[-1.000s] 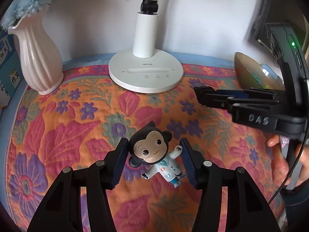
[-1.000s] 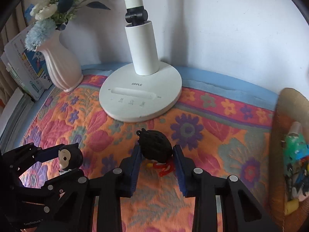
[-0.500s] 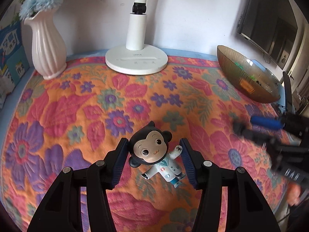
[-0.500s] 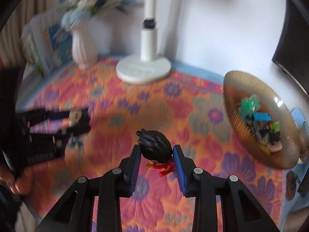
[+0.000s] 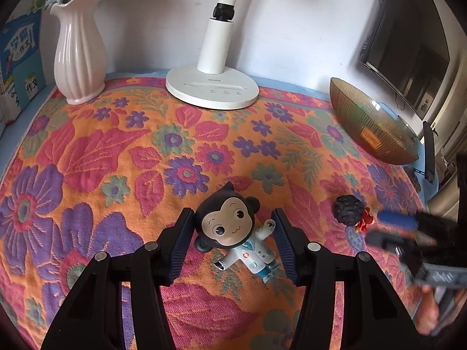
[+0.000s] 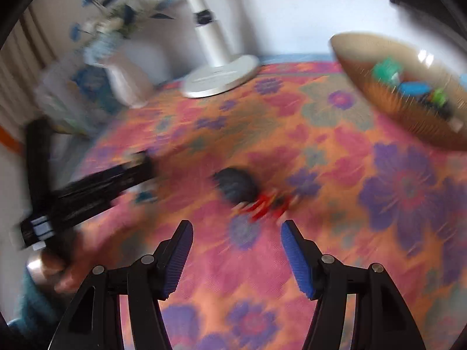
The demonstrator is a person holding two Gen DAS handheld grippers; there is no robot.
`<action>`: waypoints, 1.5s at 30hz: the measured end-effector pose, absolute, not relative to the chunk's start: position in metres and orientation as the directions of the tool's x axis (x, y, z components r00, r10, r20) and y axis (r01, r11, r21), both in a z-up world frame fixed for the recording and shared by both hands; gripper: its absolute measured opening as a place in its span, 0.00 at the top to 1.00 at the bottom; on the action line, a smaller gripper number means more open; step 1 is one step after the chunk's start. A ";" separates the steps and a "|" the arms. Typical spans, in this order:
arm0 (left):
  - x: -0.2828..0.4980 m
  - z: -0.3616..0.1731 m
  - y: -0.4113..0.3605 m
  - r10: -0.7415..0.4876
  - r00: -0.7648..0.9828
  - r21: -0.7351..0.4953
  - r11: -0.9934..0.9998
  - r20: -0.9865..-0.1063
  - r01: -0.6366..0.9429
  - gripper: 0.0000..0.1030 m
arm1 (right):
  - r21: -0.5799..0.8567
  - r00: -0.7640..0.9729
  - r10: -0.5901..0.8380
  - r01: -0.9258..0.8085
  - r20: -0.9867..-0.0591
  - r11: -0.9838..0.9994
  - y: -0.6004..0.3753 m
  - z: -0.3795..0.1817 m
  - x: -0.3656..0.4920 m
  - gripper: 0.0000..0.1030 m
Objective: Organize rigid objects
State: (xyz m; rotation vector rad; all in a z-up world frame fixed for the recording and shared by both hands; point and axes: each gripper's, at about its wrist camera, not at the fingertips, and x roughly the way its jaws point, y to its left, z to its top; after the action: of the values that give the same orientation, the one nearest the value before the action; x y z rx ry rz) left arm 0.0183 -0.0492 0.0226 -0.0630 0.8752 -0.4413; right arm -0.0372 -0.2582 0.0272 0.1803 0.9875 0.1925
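My left gripper is shut on a monkey figurine in a white coat, held low over the flowered cloth. A small dark-haired figurine with red clothes lies on the cloth to its right; it also shows, blurred, in the right wrist view. My right gripper is open and empty, just behind that figurine. The right gripper appears blurred at the right edge of the left wrist view.
A brown ribbed bowl holding several small toys stands at the right. A white lamp base and a pink vase stand at the back. Books lean at the far left.
Both grippers pulled back from the lamp toward the near side. My right gripper opened and let go of the dark-haired figurine, which now lies on the cloth. The left gripper still holds the monkey.
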 end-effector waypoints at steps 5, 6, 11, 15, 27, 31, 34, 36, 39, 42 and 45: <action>0.018 0.022 -0.053 -0.407 0.553 -0.227 0.903 -0.727 0.366 0.50 | 0.036 0.516 0.152 -0.228 -0.843 0.973 -0.243 0.023 -0.020 0.30; 0.018 0.022 -0.052 -0.409 0.553 -0.229 0.902 -0.726 0.366 0.50 | 0.005 0.510 0.136 -0.249 -0.849 0.968 -0.242 0.020 -0.016 0.30; 0.017 0.021 -0.053 -0.414 0.550 -0.234 0.900 -0.725 0.369 0.50 | 0.064 0.496 0.221 -0.313 -0.840 0.948 -0.235 0.008 0.004 0.50; 0.015 0.023 -0.058 -0.393 0.555 -0.205 0.906 -0.733 0.371 0.50 | 0.126 0.526 0.268 -0.290 -0.807 0.949 -0.242 0.023 -0.005 0.65; 0.030 0.133 -0.132 -0.481 0.622 -0.141 0.846 -0.618 0.514 0.50 | 0.088 0.763 0.118 -0.080 -0.636 0.993 -0.336 0.163 -0.026 0.70; 0.045 0.172 -0.186 -0.540 0.616 -0.142 0.806 -0.574 0.574 0.50 | 0.088 0.789 0.031 0.029 -0.613 0.996 -0.385 0.192 -0.021 0.70; 0.060 0.181 -0.222 -0.578 0.580 -0.169 0.777 -0.574 0.607 0.50 | 0.109 0.789 0.000 0.085 -0.614 0.990 -0.413 0.199 -0.017 0.70; 0.073 0.177 -0.253 -0.581 0.555 -0.180 0.769 -0.596 0.613 0.50 | 0.133 0.774 -0.013 0.125 -0.633 0.983 -0.431 0.195 -0.010 0.70; 0.081 0.164 -0.282 -0.569 0.531 -0.168 0.766 -0.628 0.621 0.50 | 0.138 0.723 -0.048 0.196 -0.689 0.971 -0.453 0.176 0.006 0.70; 0.085 0.146 -0.306 -0.550 0.513 -0.149 0.764 -0.660 0.628 0.50 | 0.195 0.678 -0.011 0.226 -0.735 0.954 -0.471 0.149 0.019 0.70; 0.092 0.132 -0.316 -0.555 0.478 -0.179 0.759 -0.681 0.626 0.50 | 0.216 0.653 0.010 0.235 -0.757 0.948 -0.479 0.126 0.030 0.70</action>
State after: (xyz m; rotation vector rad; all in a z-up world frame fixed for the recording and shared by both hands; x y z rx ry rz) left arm 0.0924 -0.3161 0.1321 0.0986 0.7939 -0.7220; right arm 0.0301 -0.4788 0.1263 0.3088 0.8529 -0.1299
